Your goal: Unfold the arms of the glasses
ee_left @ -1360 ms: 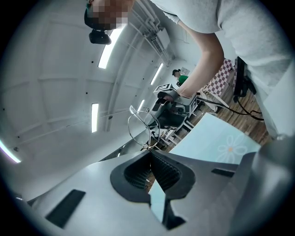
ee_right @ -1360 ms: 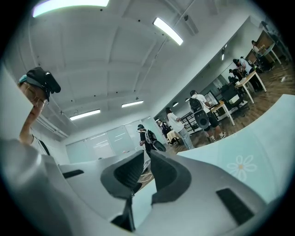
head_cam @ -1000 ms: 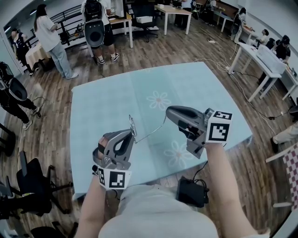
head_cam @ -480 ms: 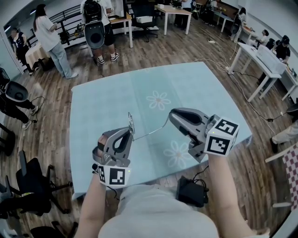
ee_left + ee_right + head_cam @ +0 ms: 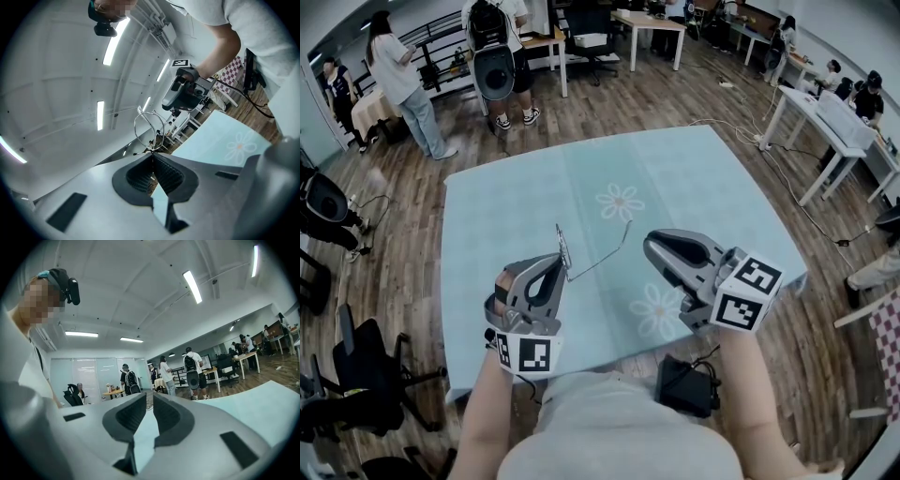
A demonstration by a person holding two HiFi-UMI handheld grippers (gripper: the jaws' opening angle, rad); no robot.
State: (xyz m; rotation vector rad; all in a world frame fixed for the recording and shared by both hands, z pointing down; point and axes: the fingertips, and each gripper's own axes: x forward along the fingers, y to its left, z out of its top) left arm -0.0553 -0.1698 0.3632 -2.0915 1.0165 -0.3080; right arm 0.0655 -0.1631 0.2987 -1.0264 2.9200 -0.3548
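Observation:
A thin wire-framed pair of glasses (image 5: 563,247) hangs above the light blue tablecloth (image 5: 506,216). My left gripper (image 5: 557,274) is shut on the frame near the hinge. In the left gripper view the pads (image 5: 165,172) meet just under the glasses (image 5: 149,129). One arm of the glasses (image 5: 602,256) sticks out to the right, and its tip is free. My right gripper (image 5: 651,246) floats just right of and below that tip, not touching it. Its jaws (image 5: 149,399) show a narrow gap with only the cloth visible through it. The right gripper (image 5: 180,96) also shows in the left gripper view.
Flower prints (image 5: 620,202) mark the cloth. A black box (image 5: 684,386) lies on the wooden floor under the near edge. Office chairs (image 5: 356,375) stand at the left, white desks (image 5: 825,122) at the right, and several people (image 5: 403,80) stand beyond the table.
My right gripper has drawn back to the right and down, off the arm's tip, and rolled. The arm's free end now points further up and away. The left gripper stays put.

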